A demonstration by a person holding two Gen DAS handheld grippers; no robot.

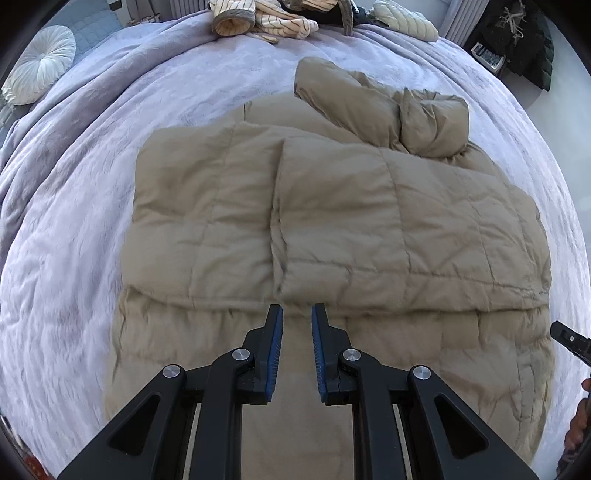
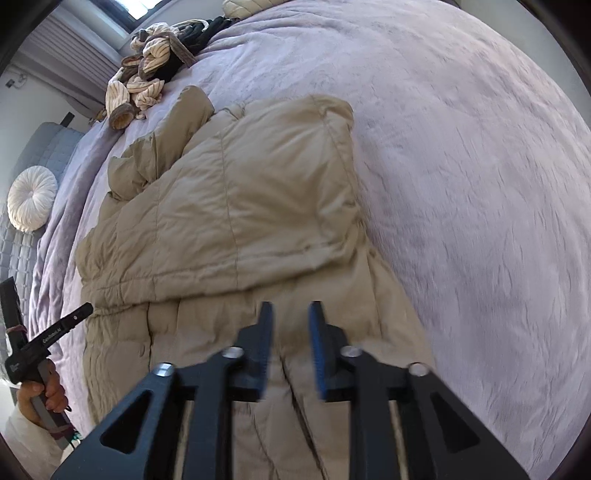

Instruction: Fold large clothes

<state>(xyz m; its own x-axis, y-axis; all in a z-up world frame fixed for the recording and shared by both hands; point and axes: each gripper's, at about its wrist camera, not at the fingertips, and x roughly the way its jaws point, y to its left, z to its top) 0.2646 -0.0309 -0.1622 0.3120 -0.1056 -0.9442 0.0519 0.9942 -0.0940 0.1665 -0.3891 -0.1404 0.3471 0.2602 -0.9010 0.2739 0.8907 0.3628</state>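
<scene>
The bed (image 1: pixel 92 155) fills both views, spread with a lilac blanket (image 2: pixel 461 184); the coat (image 1: pixel 332 229), a tan quilted one, lies flat across its middle, well clear of the edges. Judging by how it lies, the folding is well along: both side panels are turned in so their edges meet along a seam down the middle, and one sleeve (image 1: pixel 369 107) is doubled back in a loose bunch near the collar end; the lower part (image 1: pixel 424 369) is not yet folded, spreading wider than the folded block above it. What seems left is to bring that hem up over the body, or the body down over it, and to flatten the bunched sleeve.

At the far edge a heap of striped clothes (image 1: pixel 266 18) waits, apparently unfolded; a round white cushion (image 1: pixel 40 62) sits at the headboard side.

The left hand-held gripper (image 1: pixel 297 314) hovers over the hem end, its jaws a narrow gap apart with nothing between them; the right hand-held gripper (image 2: pixel 290 314) hangs over the same end nearer the coat's side, jaws a little wider and likewise empty, its outline blurred. A hand (image 2: pixel 44 395) grips the left tool's handle at the edge of the right view.
</scene>
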